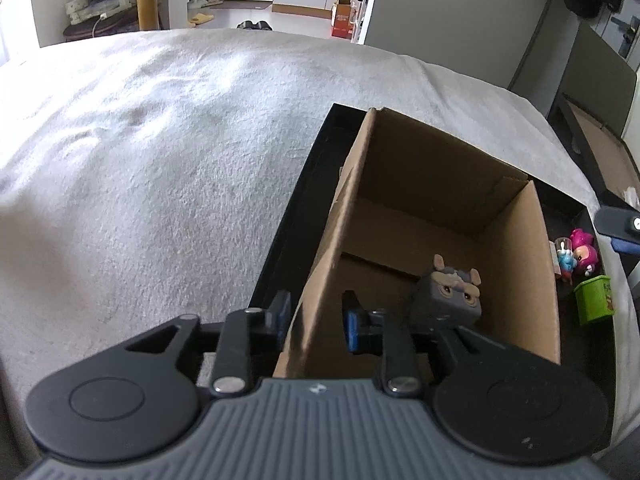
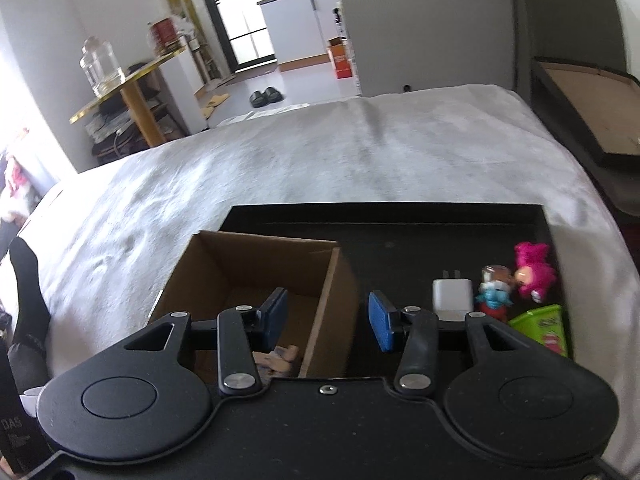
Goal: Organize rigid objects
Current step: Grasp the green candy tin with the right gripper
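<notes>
An open cardboard box (image 1: 516, 240) stands in a black tray (image 1: 296, 200) on a white bedcover. A grey animal figure (image 1: 450, 294) lies inside the box. My left gripper (image 1: 316, 312) straddles the box's left wall, fingers close around it. In the right wrist view the box (image 2: 320, 280) is at the left and my right gripper (image 2: 328, 316) is open and empty above its right wall. To its right on the tray (image 2: 400, 232) are a white charger (image 2: 450, 294), a small blue figure (image 2: 494, 292), a pink figure (image 2: 532, 270) and a green box (image 2: 546, 326).
The white bedcover (image 1: 160, 160) spreads left and behind the tray. A second dark tray (image 2: 584, 116) with a brown base sits off the bed's right side. A side table with a glass jar (image 2: 98, 66) stands at the back left.
</notes>
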The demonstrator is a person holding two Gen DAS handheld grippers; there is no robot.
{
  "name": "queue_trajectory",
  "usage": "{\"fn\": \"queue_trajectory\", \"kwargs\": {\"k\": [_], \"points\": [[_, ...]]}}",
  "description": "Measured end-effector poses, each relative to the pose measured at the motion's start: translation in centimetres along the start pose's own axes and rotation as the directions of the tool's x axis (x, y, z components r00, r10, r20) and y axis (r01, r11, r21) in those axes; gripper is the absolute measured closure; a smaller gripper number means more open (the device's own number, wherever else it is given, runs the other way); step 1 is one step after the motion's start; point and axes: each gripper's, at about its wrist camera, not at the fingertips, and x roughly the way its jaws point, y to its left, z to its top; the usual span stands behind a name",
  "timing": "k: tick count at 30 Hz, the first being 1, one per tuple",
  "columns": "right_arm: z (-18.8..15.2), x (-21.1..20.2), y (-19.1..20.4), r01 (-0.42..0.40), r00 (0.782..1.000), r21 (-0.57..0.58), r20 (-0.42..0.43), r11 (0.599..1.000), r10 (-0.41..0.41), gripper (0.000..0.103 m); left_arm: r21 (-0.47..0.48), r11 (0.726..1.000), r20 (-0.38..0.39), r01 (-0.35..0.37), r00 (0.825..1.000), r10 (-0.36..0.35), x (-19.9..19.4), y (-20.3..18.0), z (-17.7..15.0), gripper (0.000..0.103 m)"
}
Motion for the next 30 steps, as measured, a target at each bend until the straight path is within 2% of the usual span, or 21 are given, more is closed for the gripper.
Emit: {"fn": "queue_trajectory", "kwargs": {"k": [3, 12, 30], "points": [[-0.3, -0.3, -1.2, 0.010, 1.000, 0.019, -0.003, 1.000, -0.010, 0.058, 0.013, 1.000, 0.009, -0.022, 1.000, 0.022, -0.3, -0.5, 0.1, 0.057], [-1.2, -0.5, -4.2, 0.034, 0.999, 0.064, -0.016, 0.997, -0.033, 0.052, 0.056, 0.996, 0.036, -0.069, 0.997, 0.067, -1.1, -1.8, 0.6, 0.039], [-2.1, 2.5, -10.5, 0.098, 0.994, 0.153, -0.070, 0.983, -0.088, 0.052, 0.102, 0.986, 0.021, -0.135, 0.991, 0.133, 0.4, -3.7, 1.6, 0.034]]}}
